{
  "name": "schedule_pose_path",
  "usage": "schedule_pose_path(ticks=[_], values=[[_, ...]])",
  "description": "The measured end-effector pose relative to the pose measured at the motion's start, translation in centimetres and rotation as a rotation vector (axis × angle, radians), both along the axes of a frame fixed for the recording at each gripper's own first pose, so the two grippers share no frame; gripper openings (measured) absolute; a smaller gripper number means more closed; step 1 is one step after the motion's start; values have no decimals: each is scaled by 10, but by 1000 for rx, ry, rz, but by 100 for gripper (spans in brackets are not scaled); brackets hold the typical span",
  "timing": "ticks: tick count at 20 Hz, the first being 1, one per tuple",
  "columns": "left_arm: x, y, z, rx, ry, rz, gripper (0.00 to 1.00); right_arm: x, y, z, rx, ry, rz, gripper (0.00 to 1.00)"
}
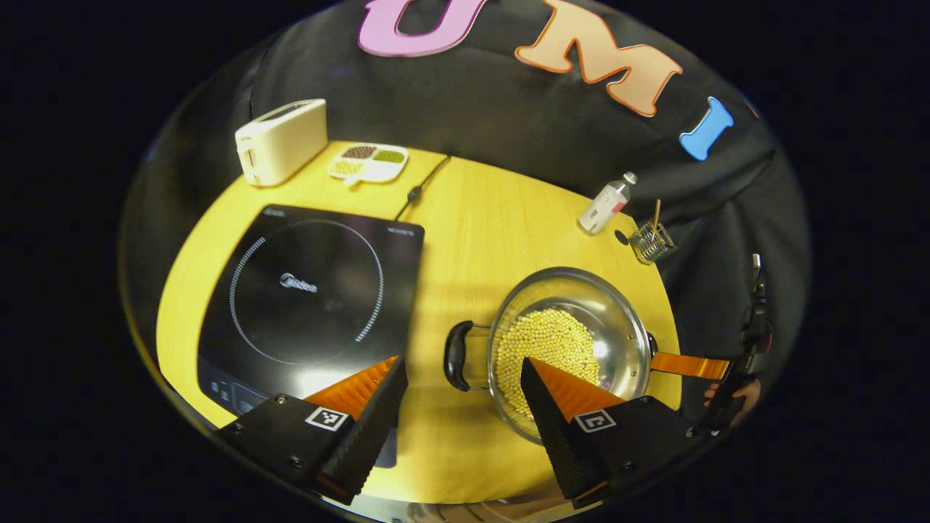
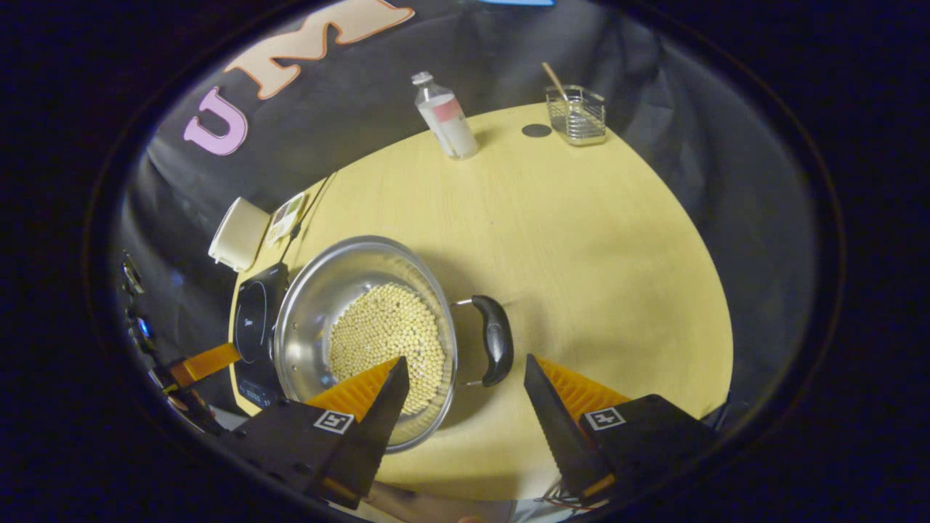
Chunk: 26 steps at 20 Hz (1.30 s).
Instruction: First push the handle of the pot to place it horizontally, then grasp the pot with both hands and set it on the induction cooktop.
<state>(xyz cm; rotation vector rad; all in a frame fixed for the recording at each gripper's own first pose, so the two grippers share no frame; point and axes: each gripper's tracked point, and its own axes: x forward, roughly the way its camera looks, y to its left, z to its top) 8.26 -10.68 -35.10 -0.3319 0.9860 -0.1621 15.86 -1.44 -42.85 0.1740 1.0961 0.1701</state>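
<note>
The pot [image 1: 570, 349] was a shiny steel one, round and open-topped, its bottom covered with small pale yellow beans [image 1: 546, 347]. In the left gripper view it sat in the lower right of the frame on the table [image 1: 479, 240], with a black handle [image 1: 456, 355] sticking out toward the frame's left and lying level; in the right gripper view the other black handle [image 2: 495, 349] stuck out toward the frame's right, at the lower centre. The cooktop [image 1: 309, 301], a flat black slab with a ring marked on it, lay to the left of the pot in the left gripper view, apart from it.

The table was yellow wood with a visible grain, and black cloth hung behind it. At the upper left of the left gripper view stood a cream toaster [image 1: 282, 142] with a small divided dish [image 1: 368, 163] just beside it. At the upper right were a white bottle [image 1: 607, 205] and a wire basket [image 1: 652, 241].

The left gripper [image 1: 463, 378] hung above the table with its jaws spread wide, holding nothing, the left-hand handle lying between them in the frame. The right gripper [image 2: 465, 378] was likewise released and empty, its jaws either side of the right-hand handle in its own view.
</note>
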Motion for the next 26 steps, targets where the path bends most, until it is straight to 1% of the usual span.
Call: schedule_pose_path(ticks=[3,7,8,9,10,11,12,14,16,17,18,19,20,21,22,23,24,25,26], values=[[6,-6,-24,-10,73,1,98,9,5,-10,18,31,34,94],[13,-11,-42,3,129,-30,97,16,12,-26,61,83,63,94],[16,-12,-47,8,138,-40,97,17,14,-31,70,100,74,99],[19,-14,-51,10,146,-51,97,17,17,-35,86,120,89,99],[22,-16,-54,10,156,-59,98,15,21,-39,107,142,101,94],[24,-20,-57,6,164,-68,97,14,25,-42,126,162,112,95],[25,-23,-60,4,176,-75,98,15,28,-44,143,178,119,100],[25,-24,-68,6,206,-83,96,16,35,-46,180,203,125,98],[23,-25,-72,9,232,-85,90,15,32,-56,160,217,137,98],[23,-24,-75,13,242,-85,84,16,27,-60,145,226,136,82],[24,-20,-78,41,257,-79,74,16,22,-63,135,237,133,75],[20,-18,-77,50,274,-75,68,15,20,-64,147,252,124,60],[22,-18,-79,52,283,-77,63,12,21,-61,168,274,119,51],[22,-19,-81,57,280,-81,63,11,15,-53,187,287,116,51],[21,-19,-83,58,287,-82,62,12,20,-60,211,300,116,51],[21,-19,-79,57,280,-78,61,13,24,-64,220,295,120,55],[20,-19,-78,58,275,-76,64,14,24,-62,221,284,121,51],[20,-19,-77,67,267,-77,60,12,25,-63,222,284,127,54],[19,-19,-76,79,259,-87,63,11,24,-60,227,284,123,54]])
